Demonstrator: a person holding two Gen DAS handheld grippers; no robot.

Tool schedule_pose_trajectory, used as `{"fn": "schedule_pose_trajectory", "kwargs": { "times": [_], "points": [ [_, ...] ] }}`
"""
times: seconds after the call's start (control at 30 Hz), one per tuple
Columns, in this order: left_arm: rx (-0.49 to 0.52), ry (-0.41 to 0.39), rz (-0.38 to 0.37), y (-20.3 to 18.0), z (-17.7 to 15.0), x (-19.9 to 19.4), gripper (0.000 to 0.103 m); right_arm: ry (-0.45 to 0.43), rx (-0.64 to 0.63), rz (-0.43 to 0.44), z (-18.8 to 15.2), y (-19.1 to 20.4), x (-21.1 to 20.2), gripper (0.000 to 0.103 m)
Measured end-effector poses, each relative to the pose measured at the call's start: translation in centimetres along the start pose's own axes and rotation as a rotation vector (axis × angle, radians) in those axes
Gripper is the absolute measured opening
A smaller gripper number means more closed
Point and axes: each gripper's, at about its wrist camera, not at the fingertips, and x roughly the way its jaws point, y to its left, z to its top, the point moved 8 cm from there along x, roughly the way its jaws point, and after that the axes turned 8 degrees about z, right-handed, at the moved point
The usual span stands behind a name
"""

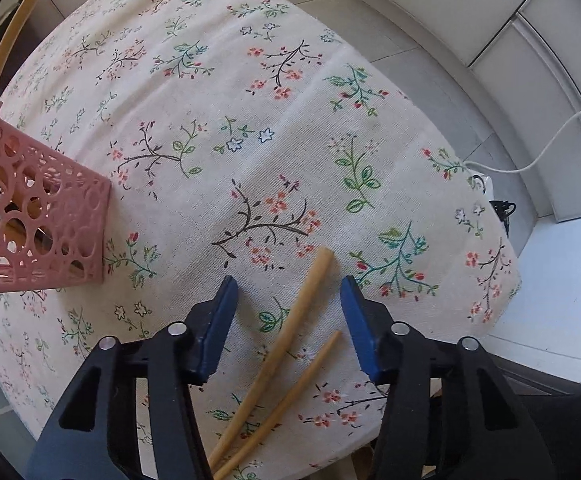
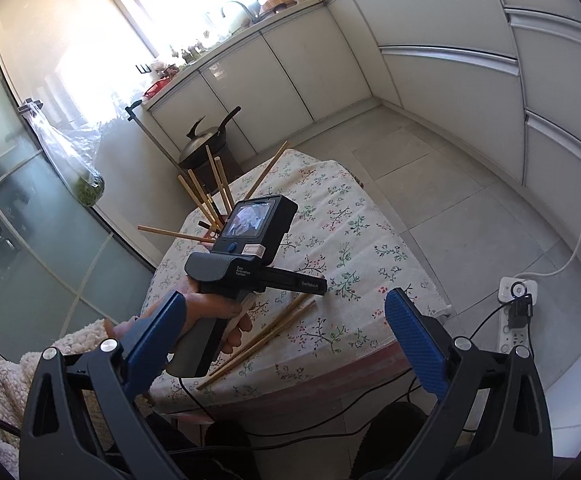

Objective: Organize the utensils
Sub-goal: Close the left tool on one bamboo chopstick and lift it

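Note:
Two wooden chopsticks (image 1: 278,364) lie on the floral tablecloth (image 1: 250,140), between the open blue fingers of my left gripper (image 1: 288,284), which hovers just above them without touching. A pink perforated holder (image 1: 38,216) stands at the left with a chopstick leaning out of it. In the right wrist view the same two chopsticks (image 2: 262,336) lie near the table's front edge, the left gripper (image 2: 302,284) is held over them, and several chopsticks (image 2: 210,196) stick out of the holder behind it. My right gripper (image 2: 286,328) is open and empty, held back above the table's near edge.
The small table stands in a kitchen with white cabinets (image 2: 290,64). A black wok (image 2: 206,140) sits behind the table. A white power strip (image 2: 514,308) with cables lies on the floor at the right. A plastic bag (image 2: 78,164) hangs on the glass door.

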Motion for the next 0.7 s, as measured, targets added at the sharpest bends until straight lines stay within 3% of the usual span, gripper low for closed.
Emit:
{"fn": "schedule_pose_trajectory", "kwargs": {
  "times": [0.4, 0.57, 0.7],
  "points": [
    [0.076, -0.065, 0.064, 2.0, -2.3, -0.5, 0.01, 0.015, -0.031, -0.05, -0.2, -0.1, 0.4, 0.096],
    [0.108, -0.121, 0.118, 3.6, -5.1, -1.3, 0.007, 0.047, -0.032, -0.102, -0.3, -0.4, 1.3, 0.096],
    [0.114, -0.174, 0.156, 5.5, -8.0, -4.0, 0.007, 0.156, 0.034, -0.258, -1.0, -2.0, 4.7, 0.096]
  ]
}}
